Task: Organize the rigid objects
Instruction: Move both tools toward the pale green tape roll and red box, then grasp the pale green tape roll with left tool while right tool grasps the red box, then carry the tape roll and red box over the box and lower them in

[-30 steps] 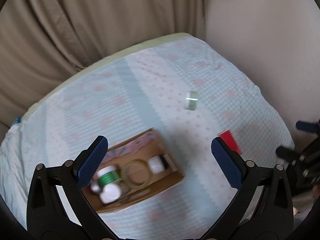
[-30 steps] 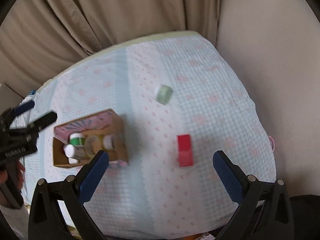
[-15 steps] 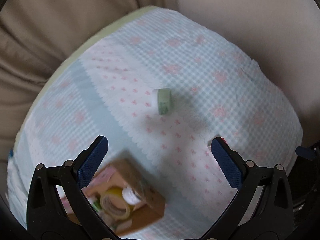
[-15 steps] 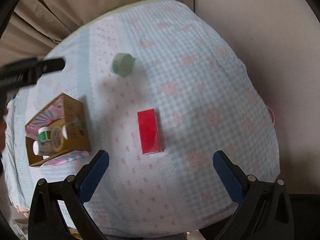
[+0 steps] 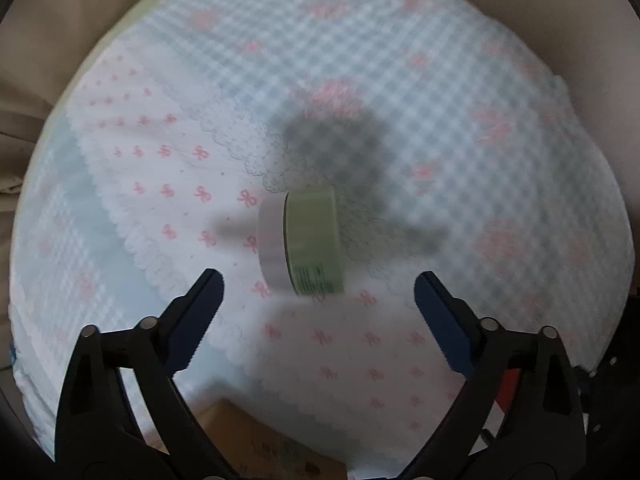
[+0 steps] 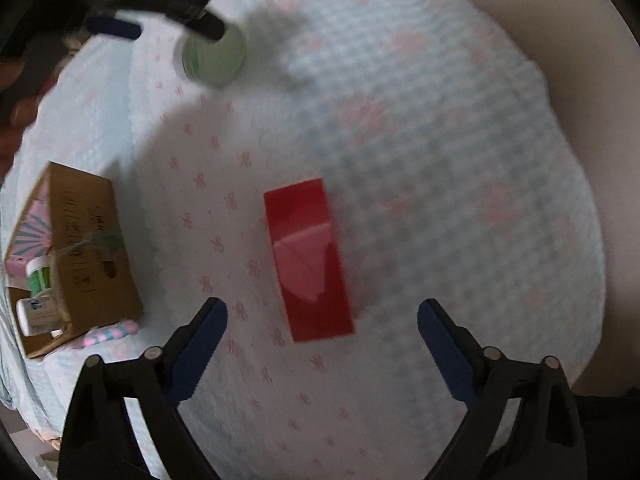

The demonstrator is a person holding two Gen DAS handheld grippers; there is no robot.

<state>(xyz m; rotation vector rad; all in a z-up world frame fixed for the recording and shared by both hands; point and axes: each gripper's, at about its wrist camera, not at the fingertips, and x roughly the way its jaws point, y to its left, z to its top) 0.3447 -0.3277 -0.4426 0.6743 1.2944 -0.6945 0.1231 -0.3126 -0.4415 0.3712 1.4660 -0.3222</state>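
A: Green, with a white lid: the jar (image 5: 303, 239) lies on its side on the cloth (image 5: 460, 92) in the left wrist view. Entry?

B: Left gripper (image 5: 318, 300) has its fingers spread wide, nothing between them. The jar sits just beyond the tips and between them, not touching either. Its shadow falls on the cloth past it. A corner of the box (image 5: 264, 440) shows at the bottom edge, nearer the camera than the jar.

A: Right wrist view?

B: Right gripper (image 6: 322, 326) is also spread wide and empty. The red block (image 6: 308, 260) lies flat on the cloth (image 6: 460, 160), just beyond the tips, its near end reaching in between them; no contact seen. The box (image 6: 86, 248) stands well to the left of the block, with a green bottle (image 6: 39, 276) and a white bottle (image 6: 38, 314) inside. The jar (image 6: 214, 58) is far beyond the block, to the upper left, with the left gripper (image 6: 160, 8) over it. Frame blurred.
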